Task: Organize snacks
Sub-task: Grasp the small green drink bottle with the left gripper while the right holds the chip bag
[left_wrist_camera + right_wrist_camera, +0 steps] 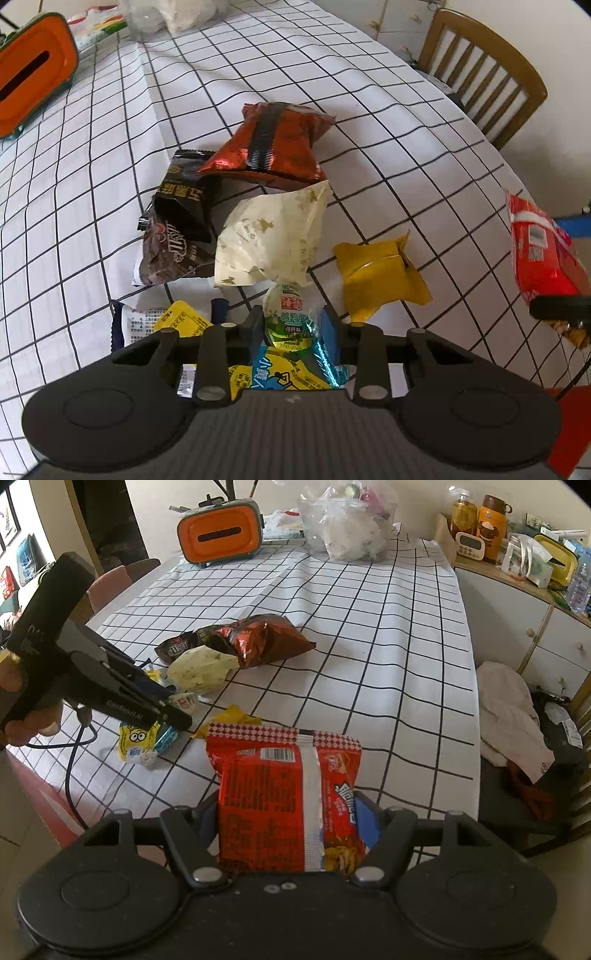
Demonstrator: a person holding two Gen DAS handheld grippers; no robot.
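Observation:
Several snack packets lie on the checked tablecloth [369,110]. My left gripper [293,319] is shut on a small green-and-white packet [290,314], above a yellow-and-blue packet [284,374]. Ahead lie a cream packet [269,240], a dark brown packet [173,243], a red foil bag [269,144] and a yellow packet [380,280]. My right gripper [291,812] is shut on a red noodle packet [284,797], held above the table's near edge; it also shows in the left wrist view [543,251]. The left gripper [173,709] shows at left in the right wrist view.
An orange tissue box [221,531] and a clear plastic bag [347,528] stand at the far end. A wooden chair [480,70] stands beside the table. A cabinet with bottles [517,590] and a chair with clothes [517,720] are at right.

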